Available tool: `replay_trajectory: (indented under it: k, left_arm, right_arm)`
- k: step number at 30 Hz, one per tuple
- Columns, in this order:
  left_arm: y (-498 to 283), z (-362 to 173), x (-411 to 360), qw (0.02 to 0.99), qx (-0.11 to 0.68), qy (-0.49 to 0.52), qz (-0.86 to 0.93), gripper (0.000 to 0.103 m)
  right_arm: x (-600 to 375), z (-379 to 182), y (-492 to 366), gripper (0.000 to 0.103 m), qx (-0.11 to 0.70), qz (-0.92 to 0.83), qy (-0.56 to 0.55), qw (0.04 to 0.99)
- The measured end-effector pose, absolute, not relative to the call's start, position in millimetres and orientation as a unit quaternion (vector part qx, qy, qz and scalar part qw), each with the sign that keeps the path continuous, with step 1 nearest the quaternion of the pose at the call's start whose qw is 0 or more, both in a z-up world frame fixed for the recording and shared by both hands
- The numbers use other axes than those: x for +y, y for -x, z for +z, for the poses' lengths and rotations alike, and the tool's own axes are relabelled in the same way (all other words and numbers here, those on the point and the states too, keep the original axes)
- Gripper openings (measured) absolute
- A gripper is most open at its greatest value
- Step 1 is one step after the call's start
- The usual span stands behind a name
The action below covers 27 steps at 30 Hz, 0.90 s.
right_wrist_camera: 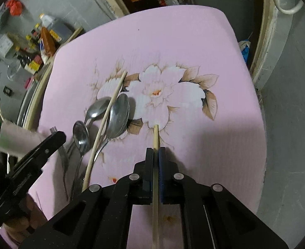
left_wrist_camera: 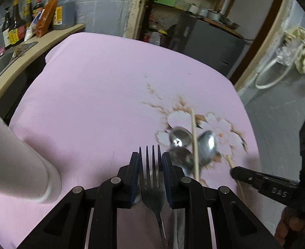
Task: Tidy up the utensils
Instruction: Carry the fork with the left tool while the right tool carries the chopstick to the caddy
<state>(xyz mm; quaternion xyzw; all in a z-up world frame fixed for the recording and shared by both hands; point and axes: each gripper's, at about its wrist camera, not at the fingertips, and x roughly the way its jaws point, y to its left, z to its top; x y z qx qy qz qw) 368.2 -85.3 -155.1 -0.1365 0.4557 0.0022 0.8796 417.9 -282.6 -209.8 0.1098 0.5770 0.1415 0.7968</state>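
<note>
Left gripper (left_wrist_camera: 150, 161) clamped on fork (left_wrist_camera: 152, 178), right gripper (right_wrist_camera: 156, 155) pinching 1 chopstick (right_wrist_camera: 156, 139) over the pink cloth (right_wrist_camera: 193, 41), 3 spoons (right_wrist_camera: 118, 116) alongside — thin stick, probably slipping if tilted.

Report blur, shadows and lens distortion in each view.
Left wrist view: spoons smeared by motion blur; fork in the left gripper stays sharp; room edges bow.

Right wrist view: shadow darkens the pink cloth around the right gripper; held chopstick sharp; left-side clutter blurred.
</note>
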Motion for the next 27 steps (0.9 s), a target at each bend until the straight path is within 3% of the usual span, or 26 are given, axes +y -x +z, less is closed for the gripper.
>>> replay_trajectory:
  k: [7, 11, 17, 27]
  left_arm:
    - [-349, -142, -85, 0.884, 0.448, 0.134, -0.016, 0.021]
    - [-339, -132, -82, 0.891, 0.434, 0.134, -0.024, 0.021]
    - [-320, -115, -79, 0.903, 0.409, 0.125, -0.045, 0.021]
    - [-291, -86, -70, 0.919, 0.368, 0.114, -0.088, 0.021]
  right_arm:
    - [-261, -206, -428, 0.005, 0.599, 0.13, -0.005, 0.79]
    - [-255, -200, -424, 0.005, 0.592, 0.121, 0.001, 0.797]
    - [-297, -191, -400, 0.004, 0.554, 0.133, -0.127, 0.812]
    - [-329, -128, -323, 0.004, 0.387, 0.149, -0.262, 0.871]
